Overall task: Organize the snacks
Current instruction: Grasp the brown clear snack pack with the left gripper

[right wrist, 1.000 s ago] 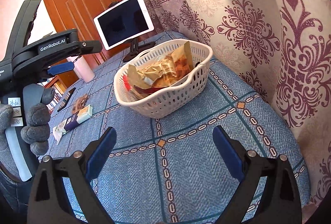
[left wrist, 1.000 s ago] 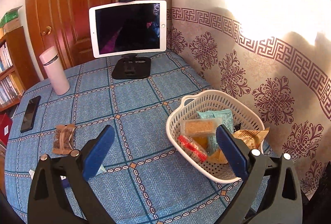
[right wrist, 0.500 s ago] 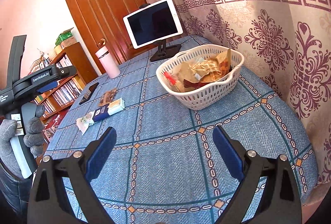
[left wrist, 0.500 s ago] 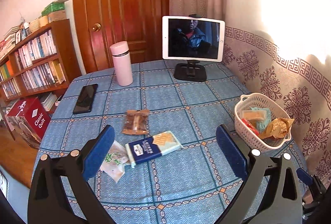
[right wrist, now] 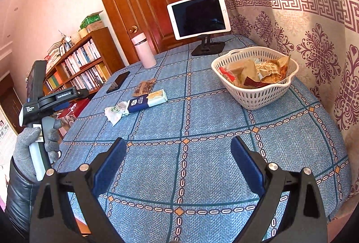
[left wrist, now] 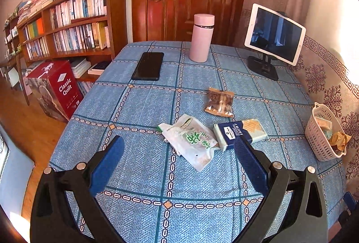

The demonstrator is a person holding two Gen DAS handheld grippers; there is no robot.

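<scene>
Left wrist view shows three loose snacks on the blue checked tablecloth (left wrist: 139,108), grouped near the table centre: one white-and-green packet (left wrist: 190,139), one blue cracker box (left wrist: 240,132) just to its right with their edges touching or overlapping, and one clear brown snack bag (left wrist: 219,101) slightly farther away. The packet and the bag appear light, thin and crinkly; judged slippery, they are best pinched across a flat sealed edge. The box appears stiffer and is best taken across its narrow width. One white basket (left wrist: 318,144) stands at the right edge by the curtain, already holding several wrapped snacks, too jumbled to count. The left gripper (left wrist: 179,162) hovers over the near side of the table, fingers spread wide, holding nothing. The right gripper (right wrist: 179,164) likewise has its fingers spread and empty. Farther off stand one pink flask (left wrist: 202,39), one phone (left wrist: 149,66) and one tablet (left wrist: 274,40)
</scene>
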